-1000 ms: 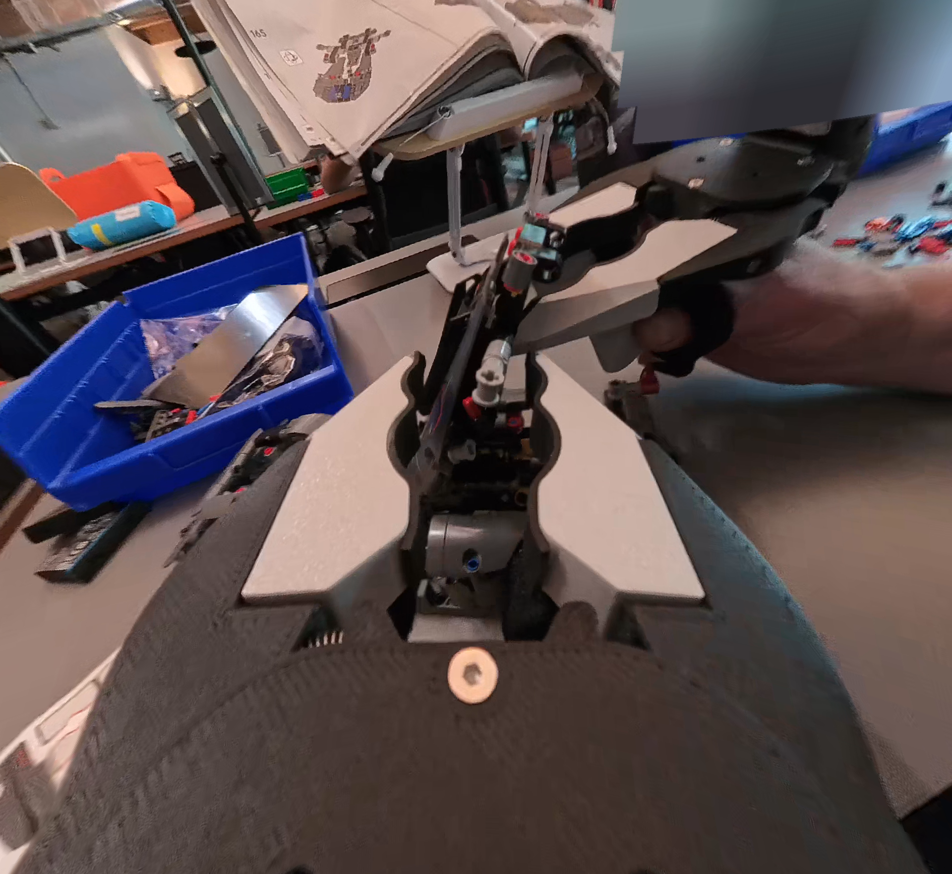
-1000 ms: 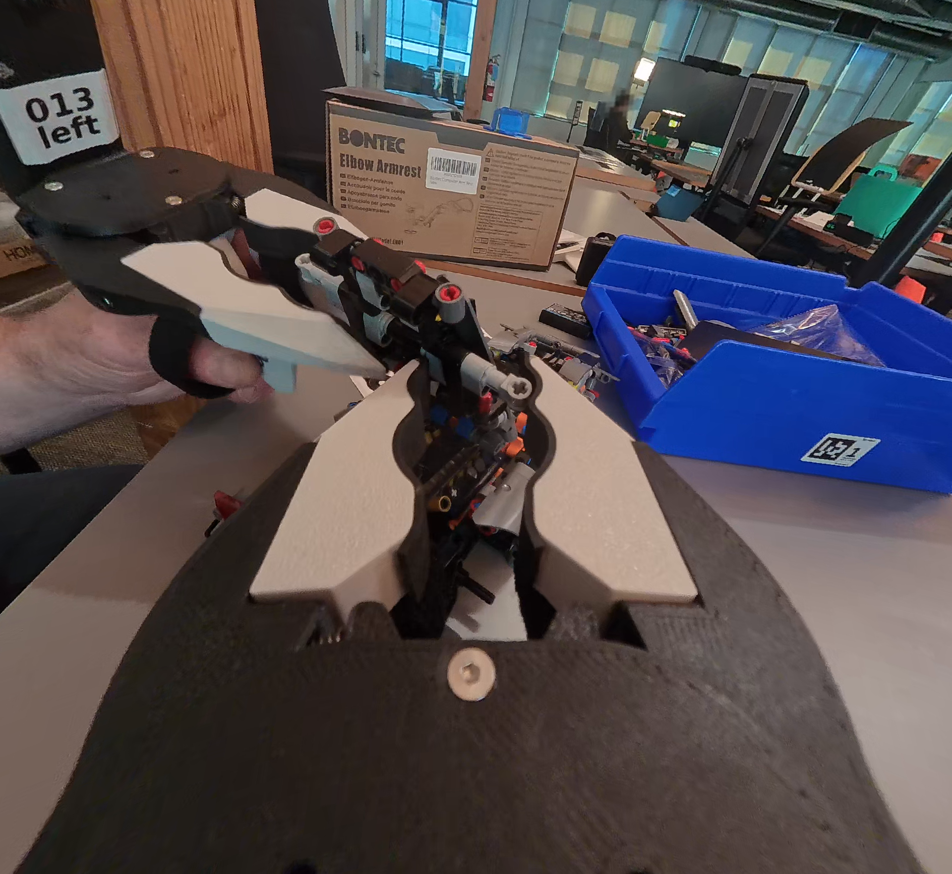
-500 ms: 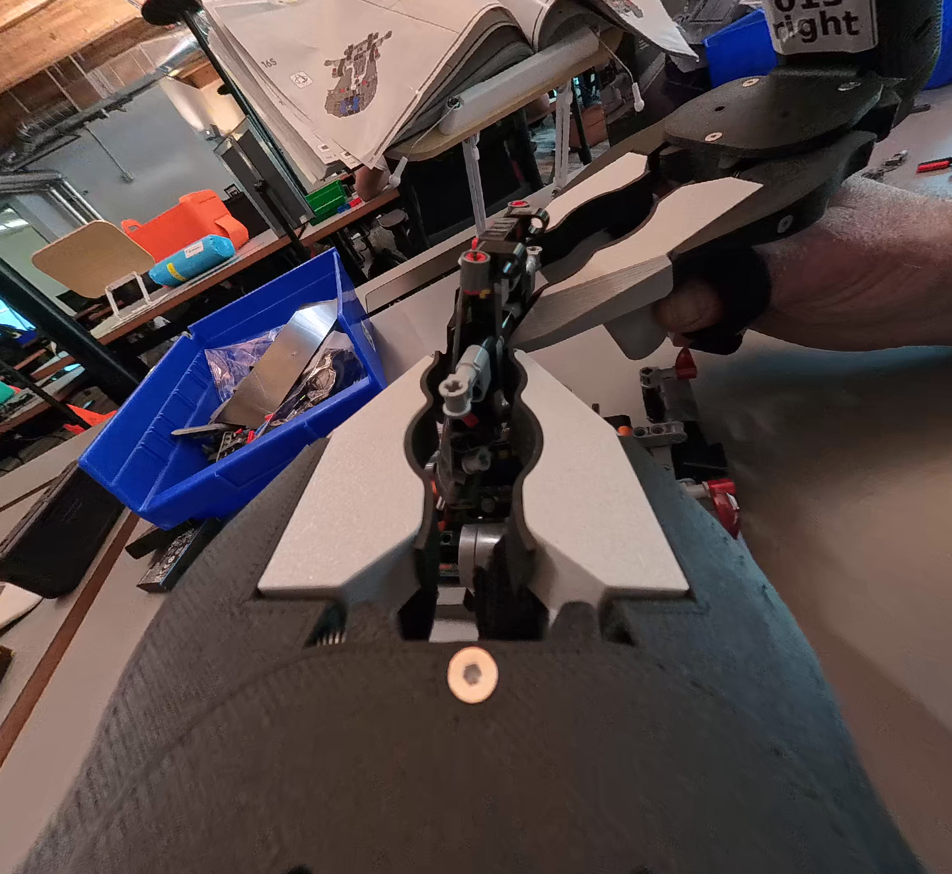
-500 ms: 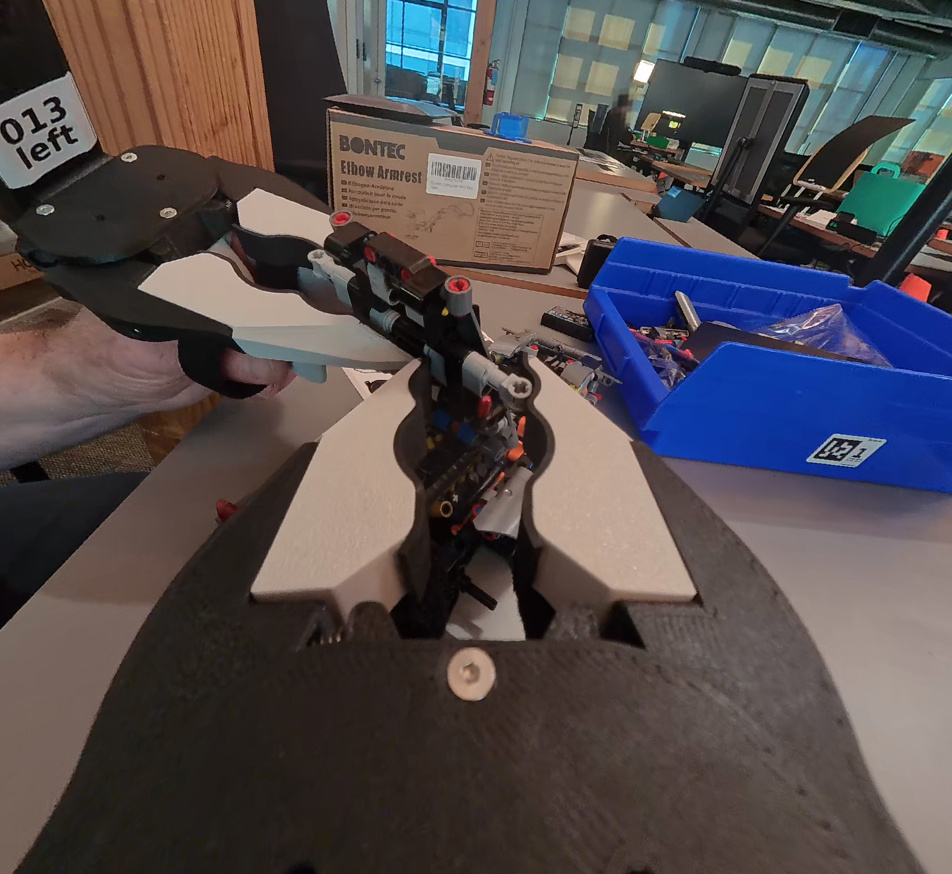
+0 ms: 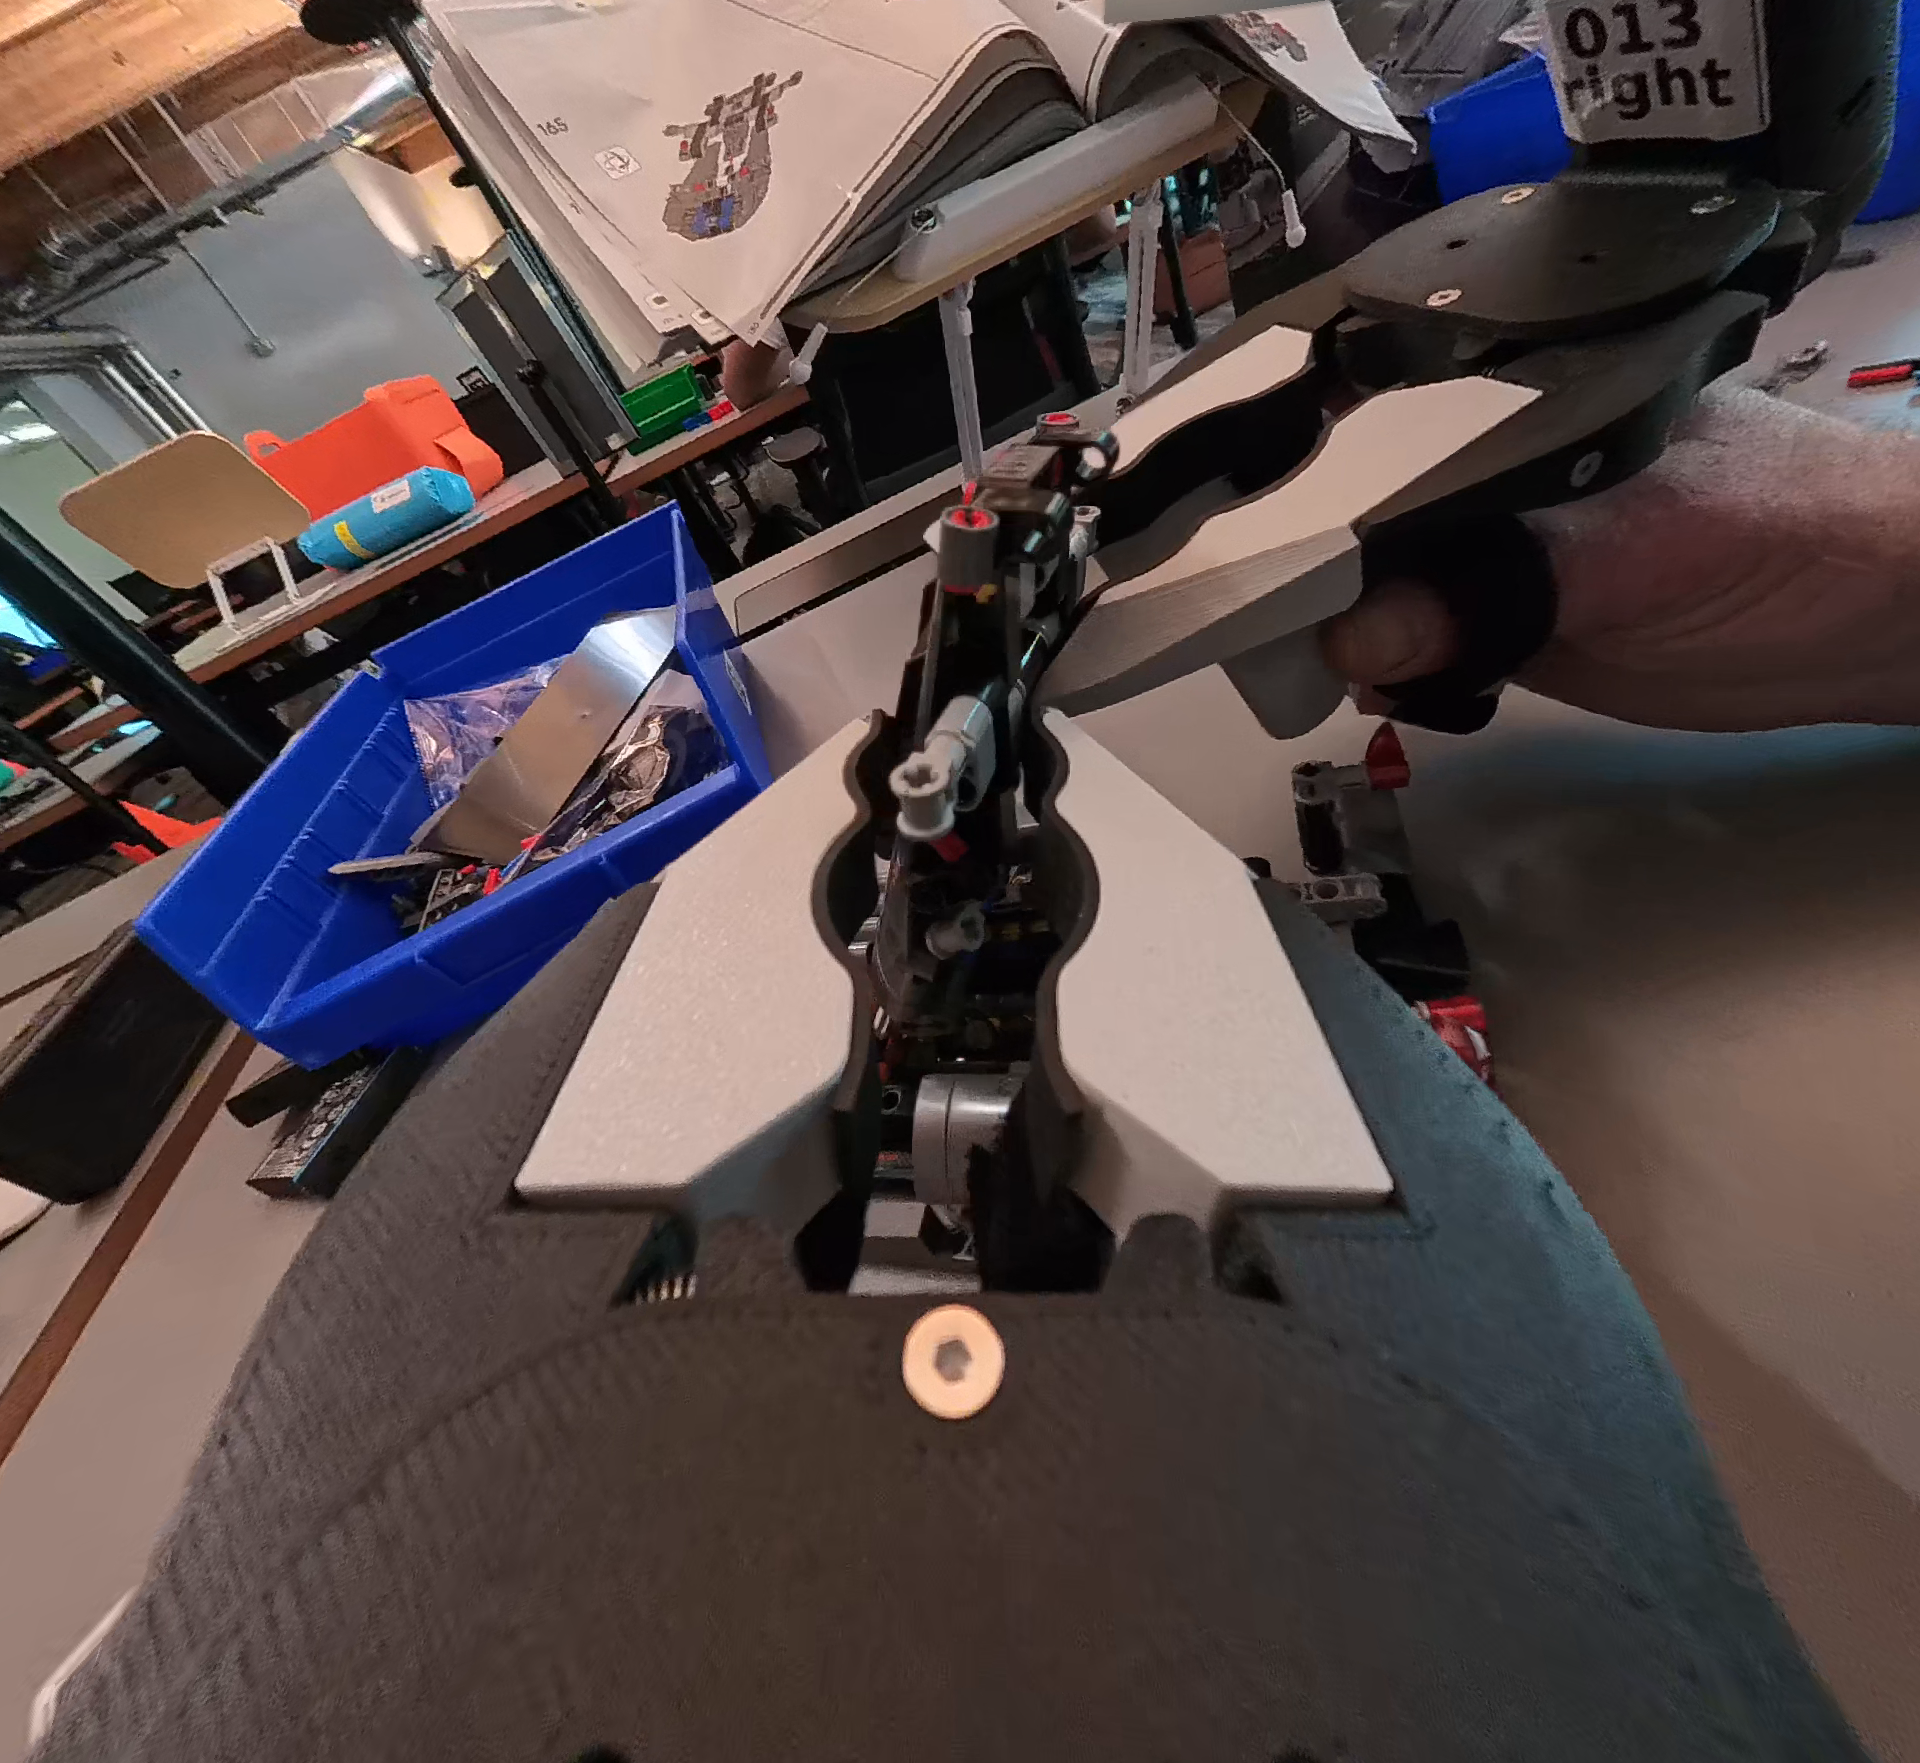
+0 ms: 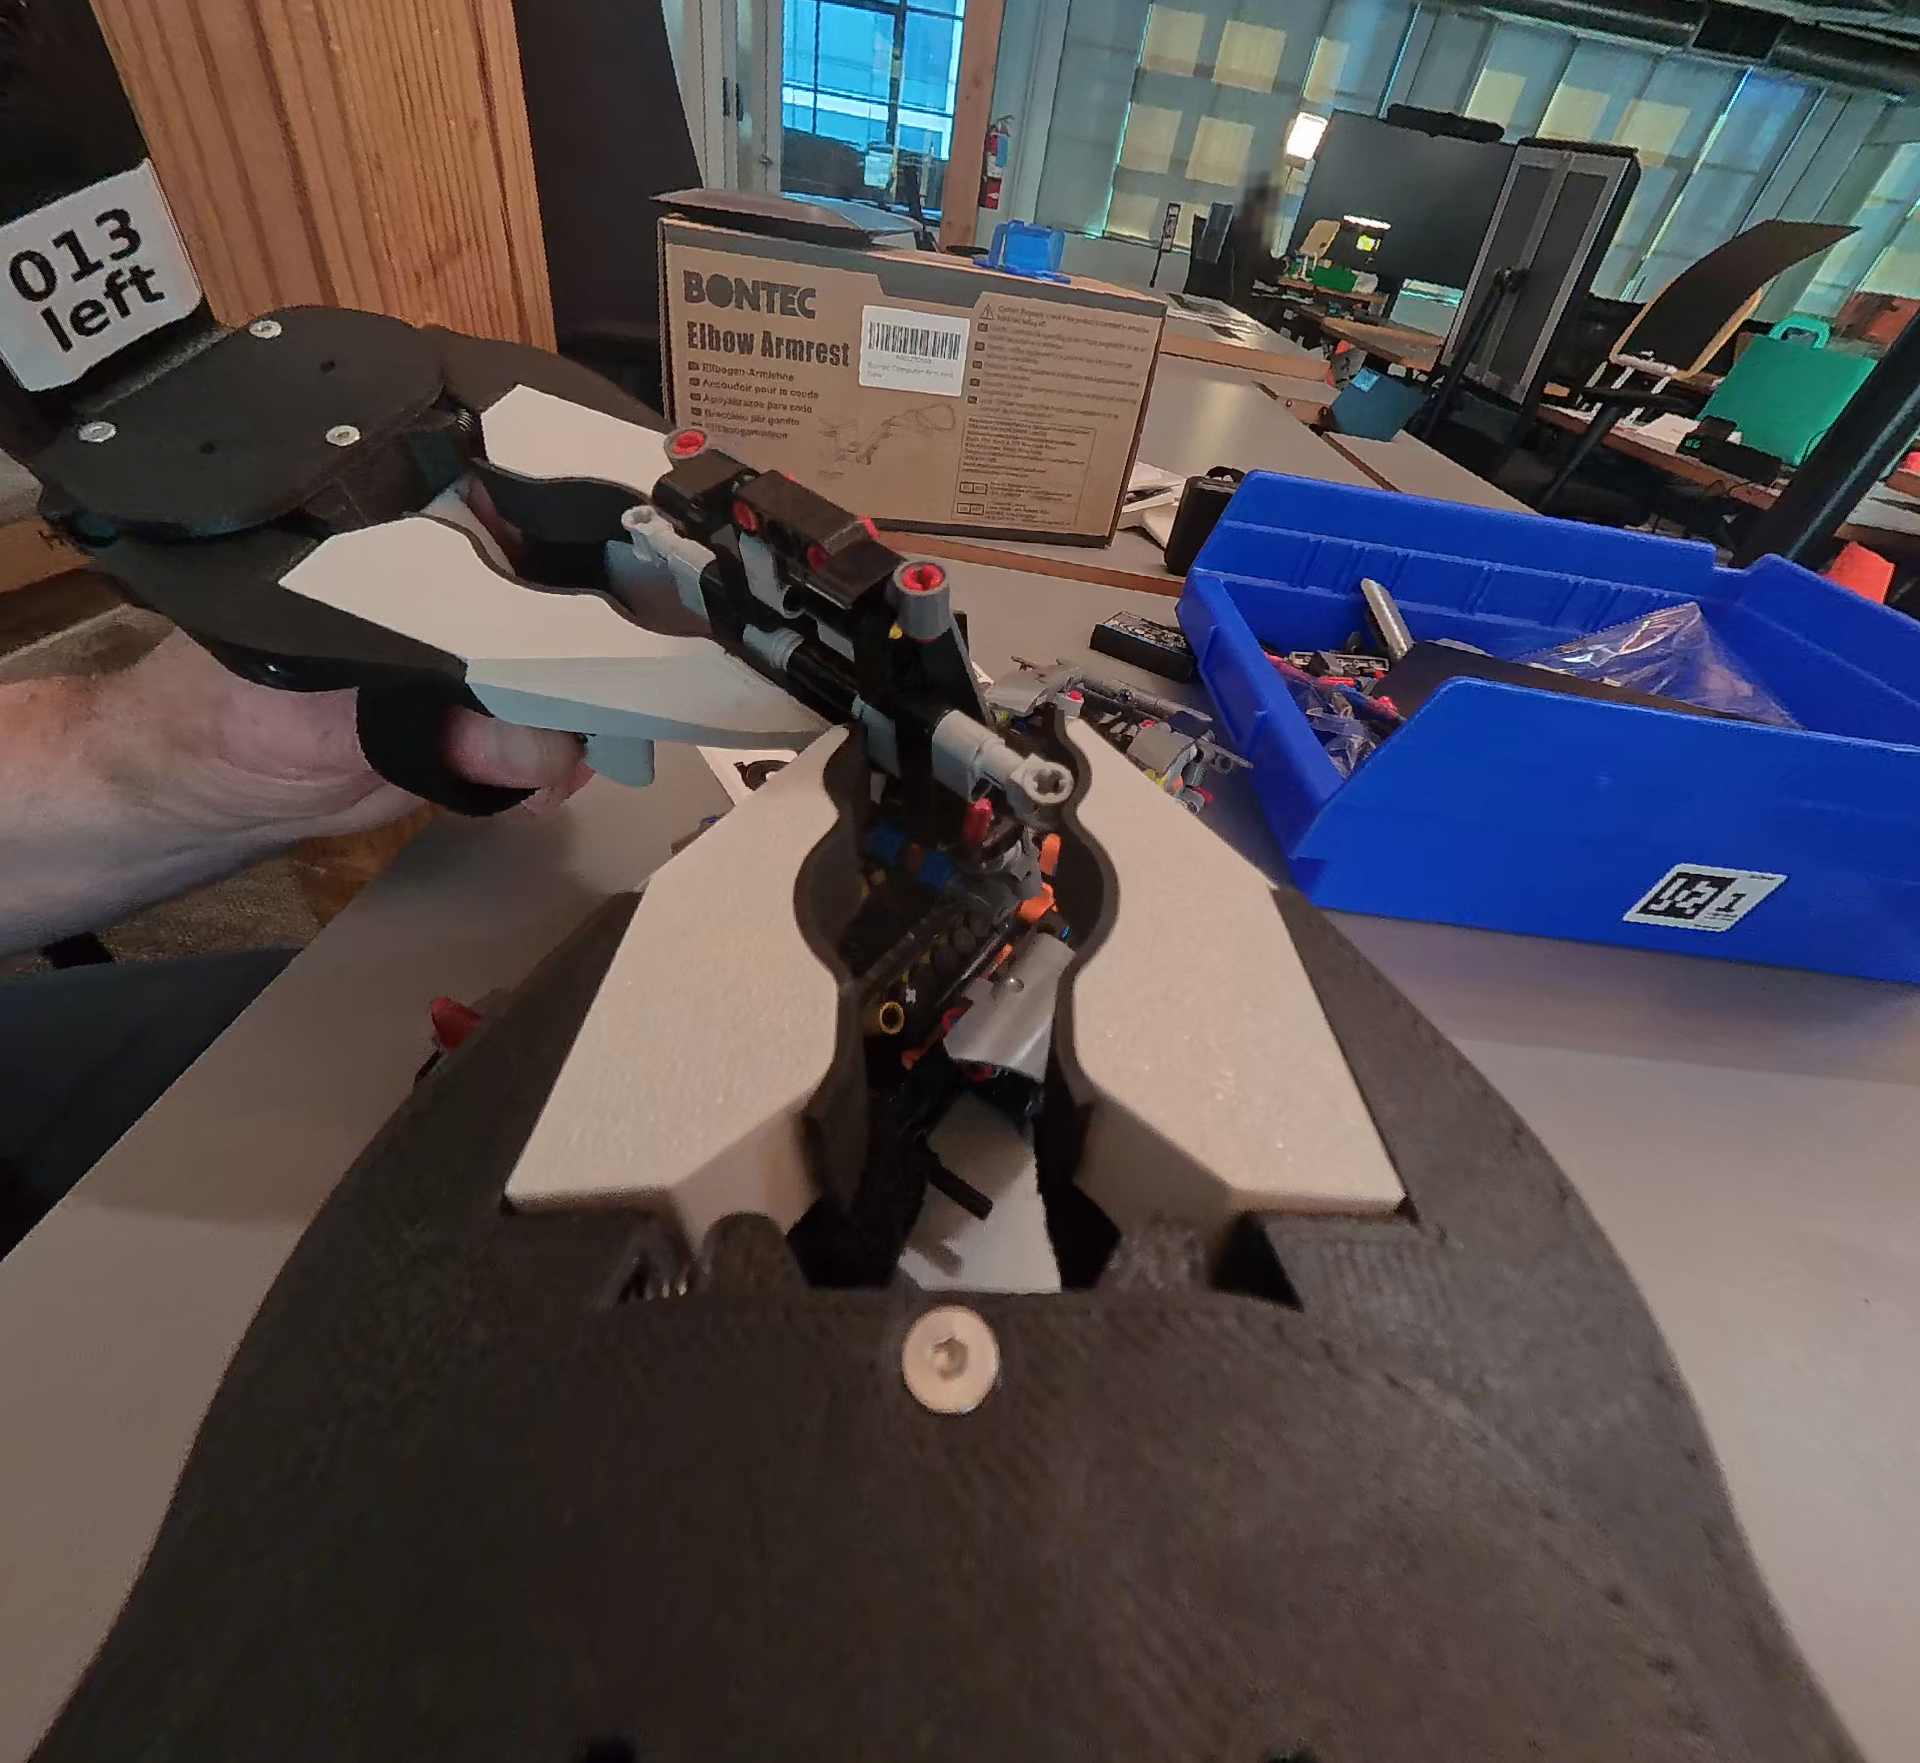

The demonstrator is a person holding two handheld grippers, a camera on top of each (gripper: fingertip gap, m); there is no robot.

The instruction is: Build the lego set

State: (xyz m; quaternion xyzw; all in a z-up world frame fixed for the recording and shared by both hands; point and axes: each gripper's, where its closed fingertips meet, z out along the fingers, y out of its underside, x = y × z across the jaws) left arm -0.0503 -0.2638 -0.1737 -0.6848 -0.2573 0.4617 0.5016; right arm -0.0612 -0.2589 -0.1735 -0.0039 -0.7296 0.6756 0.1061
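While both claws grip the lego assembly (image 5: 971, 778) aloft, the left gripper (image 5: 951, 892) clenches its near end, its long axis running forward toward the right gripper (image 6: 951, 882), which clamps the far end crosswise.

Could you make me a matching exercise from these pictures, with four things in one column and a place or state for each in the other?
Things:
1. lego assembly
2. blue bin
3. instruction booklet
4. cardboard box

Places or states:
A. open on a raised stand
B. behind the work area, on the table
C. gripped by both grippers
D. holds loose parts and plastic bags

Pairs: 1-C, 2-D, 3-A, 4-B
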